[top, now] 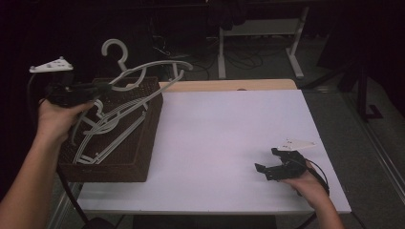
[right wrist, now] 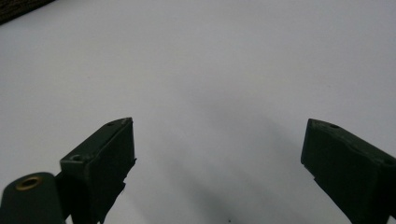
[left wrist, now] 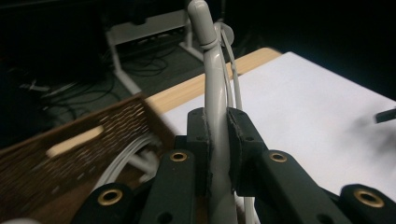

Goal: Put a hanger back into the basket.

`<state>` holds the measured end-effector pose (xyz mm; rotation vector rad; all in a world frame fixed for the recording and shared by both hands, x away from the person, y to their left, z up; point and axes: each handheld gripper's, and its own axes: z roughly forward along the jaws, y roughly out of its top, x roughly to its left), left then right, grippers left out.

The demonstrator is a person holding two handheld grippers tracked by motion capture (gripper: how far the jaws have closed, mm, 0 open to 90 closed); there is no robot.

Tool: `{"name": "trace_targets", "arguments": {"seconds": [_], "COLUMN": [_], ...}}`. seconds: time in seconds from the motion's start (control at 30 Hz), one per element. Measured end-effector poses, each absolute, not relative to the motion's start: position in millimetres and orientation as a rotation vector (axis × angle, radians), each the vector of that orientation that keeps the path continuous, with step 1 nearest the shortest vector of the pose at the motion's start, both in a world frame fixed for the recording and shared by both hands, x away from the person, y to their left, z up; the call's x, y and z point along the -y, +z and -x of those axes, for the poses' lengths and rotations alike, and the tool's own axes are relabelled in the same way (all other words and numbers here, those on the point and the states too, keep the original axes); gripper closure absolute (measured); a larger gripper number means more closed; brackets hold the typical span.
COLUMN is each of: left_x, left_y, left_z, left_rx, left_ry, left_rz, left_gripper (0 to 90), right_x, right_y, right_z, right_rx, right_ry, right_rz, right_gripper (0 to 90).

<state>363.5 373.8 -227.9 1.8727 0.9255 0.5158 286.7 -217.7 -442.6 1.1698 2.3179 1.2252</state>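
Clamping a smooth grey plastic hanger (top: pixel 143 71) by its curved bar, the left gripper (top: pixel 102 89) holds it raised above the brown woven basket (top: pixel 143 143), which contains more grey hangers (top: pixel 107 131). Well apart from the basket, the right gripper (top: pixel 267 167) rests on the white tabletop (top: pixel 224 133), jaws wide apart and empty.
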Motion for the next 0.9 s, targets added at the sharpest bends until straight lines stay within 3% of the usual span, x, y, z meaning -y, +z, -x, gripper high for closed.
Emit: {"name": "trace_targets", "arguments": {"seconds": [0.47,0.9], "left_x": [-462,-450], "left_y": [-269,-310], "left_z": [-358,-378], "left_rx": [-1.155,-1.217], "left_ry": [0.561,0.47], "left_rz": [-1.831,-1.939], "left_gripper": [80.7,80.6], "right_x": [223,225], "right_y": [-441,-442], "right_z": [-288,-288], "right_rx": [-2.285,-2.288], "right_ry": [1.207,1.181], "right_rz": [-1.195,-1.192], "right_gripper": [9.5,9.5]}}
